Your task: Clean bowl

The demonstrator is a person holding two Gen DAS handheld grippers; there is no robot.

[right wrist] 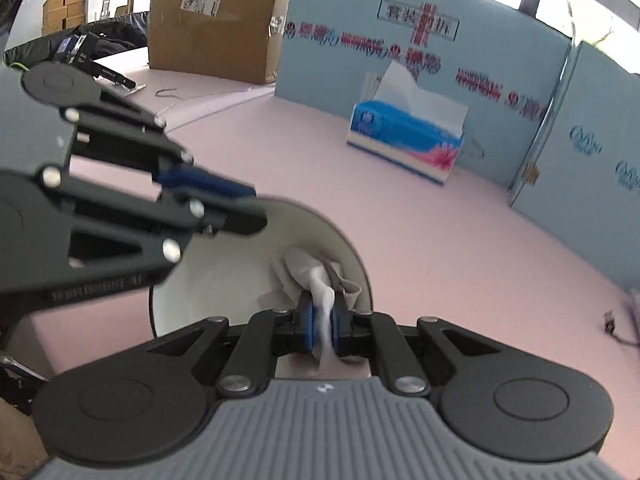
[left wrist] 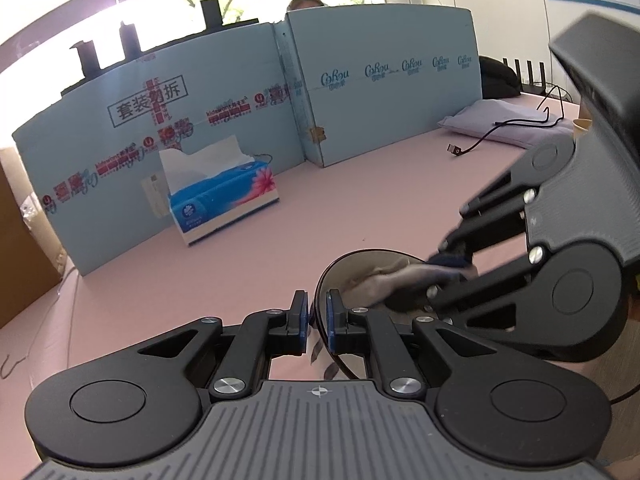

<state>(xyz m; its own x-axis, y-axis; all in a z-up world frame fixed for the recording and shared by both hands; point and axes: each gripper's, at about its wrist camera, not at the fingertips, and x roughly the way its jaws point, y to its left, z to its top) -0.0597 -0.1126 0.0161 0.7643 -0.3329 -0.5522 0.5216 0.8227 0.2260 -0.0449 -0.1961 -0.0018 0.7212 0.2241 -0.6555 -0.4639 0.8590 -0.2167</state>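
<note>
The bowl (left wrist: 362,268) is pinched at its rim between the closed left gripper (left wrist: 318,316), while a crumpled tissue (right wrist: 316,280) is clamped by the closed right gripper (right wrist: 322,322) and pressed inside it.

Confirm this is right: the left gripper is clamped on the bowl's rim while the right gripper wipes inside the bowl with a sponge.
One detail is wrong. The right gripper holds a white tissue, not a sponge, as the right wrist view shows. The rest stands: the left gripper is clamped on the rim of the bowl.
</note>
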